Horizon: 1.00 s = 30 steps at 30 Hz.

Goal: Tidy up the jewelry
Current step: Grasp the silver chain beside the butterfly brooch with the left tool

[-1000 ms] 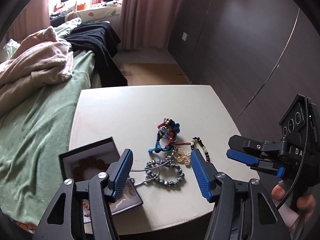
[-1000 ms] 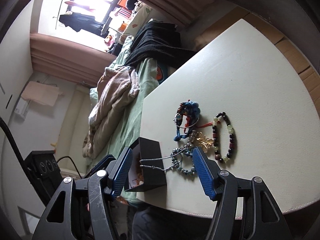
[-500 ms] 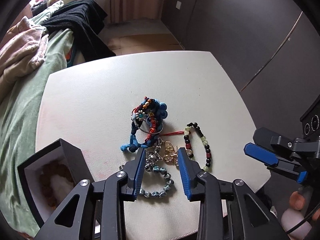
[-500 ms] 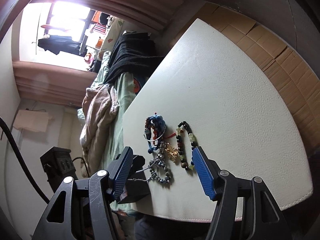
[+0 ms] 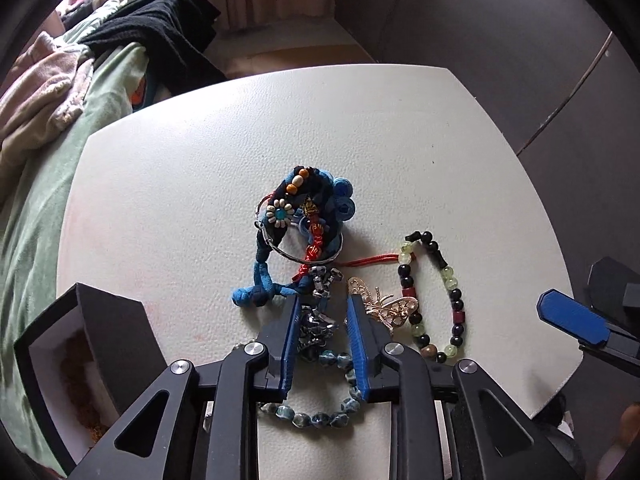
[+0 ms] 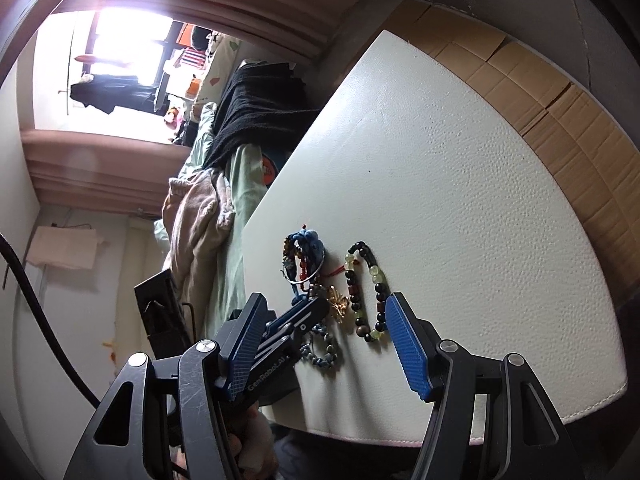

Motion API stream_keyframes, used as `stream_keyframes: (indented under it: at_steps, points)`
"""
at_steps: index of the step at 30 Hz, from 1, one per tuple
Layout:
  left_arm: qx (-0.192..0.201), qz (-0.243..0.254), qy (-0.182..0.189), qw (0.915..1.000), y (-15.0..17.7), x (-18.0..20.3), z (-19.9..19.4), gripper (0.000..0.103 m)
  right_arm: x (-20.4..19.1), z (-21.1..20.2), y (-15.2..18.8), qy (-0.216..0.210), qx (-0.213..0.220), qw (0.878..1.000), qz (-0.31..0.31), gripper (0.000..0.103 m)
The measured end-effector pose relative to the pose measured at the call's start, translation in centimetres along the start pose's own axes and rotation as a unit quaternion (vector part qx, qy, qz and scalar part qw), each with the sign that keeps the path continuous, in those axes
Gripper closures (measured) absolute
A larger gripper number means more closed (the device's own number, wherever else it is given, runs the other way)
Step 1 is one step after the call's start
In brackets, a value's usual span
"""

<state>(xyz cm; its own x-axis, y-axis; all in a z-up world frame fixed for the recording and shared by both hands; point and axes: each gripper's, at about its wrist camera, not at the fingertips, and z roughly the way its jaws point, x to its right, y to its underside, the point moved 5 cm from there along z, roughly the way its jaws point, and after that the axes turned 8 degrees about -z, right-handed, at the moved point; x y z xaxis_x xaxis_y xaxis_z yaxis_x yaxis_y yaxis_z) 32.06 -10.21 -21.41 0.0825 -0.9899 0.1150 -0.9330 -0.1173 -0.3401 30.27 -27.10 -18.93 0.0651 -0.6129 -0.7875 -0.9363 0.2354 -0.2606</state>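
A pile of jewelry lies on the white table point(image 5: 400, 128). My left gripper point(image 5: 322, 304) has its fingers closed around the grey-blue beaded bracelet point(image 5: 320, 412), pinching its knotted silver part point(image 5: 314, 328). Beside it lie a blue braided cord bracelet point(image 5: 304, 216), a gold butterfly piece point(image 5: 384, 304) and a black, green and red bead bracelet point(image 5: 436, 292). An open black jewelry box point(image 5: 80, 344) with brown beads inside stands at the left. My right gripper point(image 6: 324, 312) is open and empty, hovering over the table's near edge, to the right of the pile.
A bed with a green blanket point(image 5: 44, 184), a pink blanket point(image 5: 44, 88) and a black garment point(image 5: 160, 32) runs along the table's left side. Dark cabinet doors point(image 5: 500, 40) stand to the right. The table's far half point(image 6: 460, 152) is bare.
My left gripper moved forward over the pile and its fingers closed from wide open onto the grey-blue bracelet. My right gripper stayed open and drew back slightly.
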Motion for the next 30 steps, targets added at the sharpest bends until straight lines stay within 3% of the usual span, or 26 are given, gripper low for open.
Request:
stream_keyframes:
  at_steps: [6, 7, 10, 16, 25, 30]
  points:
    - [0.000, -0.011, 0.016, 0.9998, 0.3, -0.6, -0.5, 0.085, -0.7, 0.9, 0.2, 0.002, -0.010, 1.000, -0.009, 0.040]
    - [0.003, -0.015, 0.021, 0.9997, 0.4, -0.7, -0.9, 0.100, -0.9, 1.1, 0.3, 0.001, -0.013, 1.000, -0.012, 0.040]
    - [0.017, -0.028, 0.036, 0.9988, 0.3, -1.3, -2.4, 0.100, -1.6, 2.0, 0.6, -0.011, -0.023, 1.000, -0.018, 0.041]
    - [0.049, -0.038, 0.050, 0.9968, 0.0, -2.4, -5.5, 0.100, -2.2, 3.9, 1.1, 0.004, -0.040, 0.999, -0.034, 0.058]
    - [0.096, -0.052, 0.074, 0.9913, 0.1, -4.2, -10.4, 0.101, -2.4, 7.6, 3.1, 0.024, -0.097, 0.995, -0.030, 0.058]
    - [0.119, -0.065, 0.090, 0.9867, 0.0, -5.6, -12.8, 0.101, -1.4, 8.1, 2.6, 0.070, -0.085, 0.994, -0.023, 0.058]
